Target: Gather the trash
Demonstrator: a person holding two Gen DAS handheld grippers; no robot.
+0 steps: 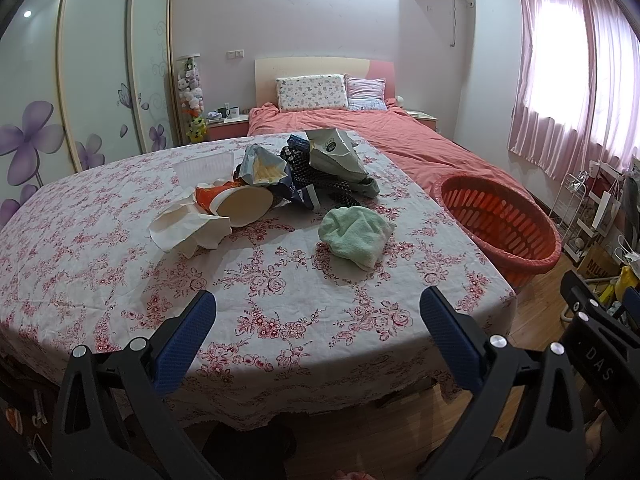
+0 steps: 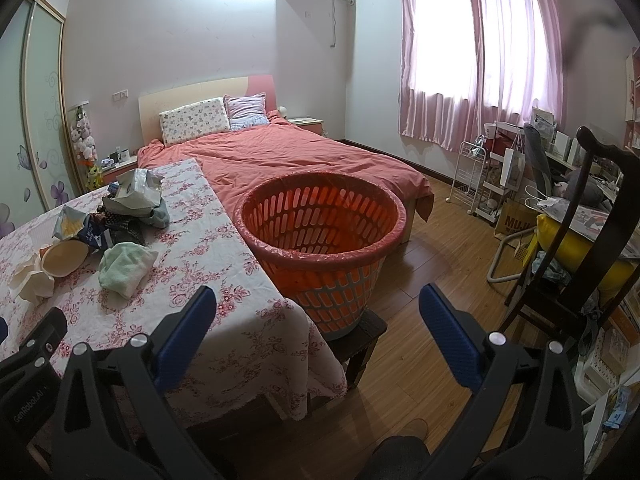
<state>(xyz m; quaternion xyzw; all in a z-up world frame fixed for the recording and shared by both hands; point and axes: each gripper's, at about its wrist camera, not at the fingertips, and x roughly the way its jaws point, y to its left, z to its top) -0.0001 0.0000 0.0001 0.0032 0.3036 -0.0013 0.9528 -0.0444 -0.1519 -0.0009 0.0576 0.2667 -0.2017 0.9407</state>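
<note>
A heap of trash lies on the floral-cloth table: a tipped orange paper cup, crumpled white paper, a chip bag, a grey-green pouch and a dark wrapper. A folded green cloth lies nearer, right of the heap. An orange slotted basket lined with a pink bag stands on a dark stool off the table's right edge. My left gripper is open over the table's near edge, short of the cloth. My right gripper is open in front of the basket, holding nothing.
A bed with a coral cover lies behind the table and basket. A dark wooden chair with clutter, a white wire rack and shelves stand at the right. Wood floor lies between basket and chair. Wardrobe doors fill the left.
</note>
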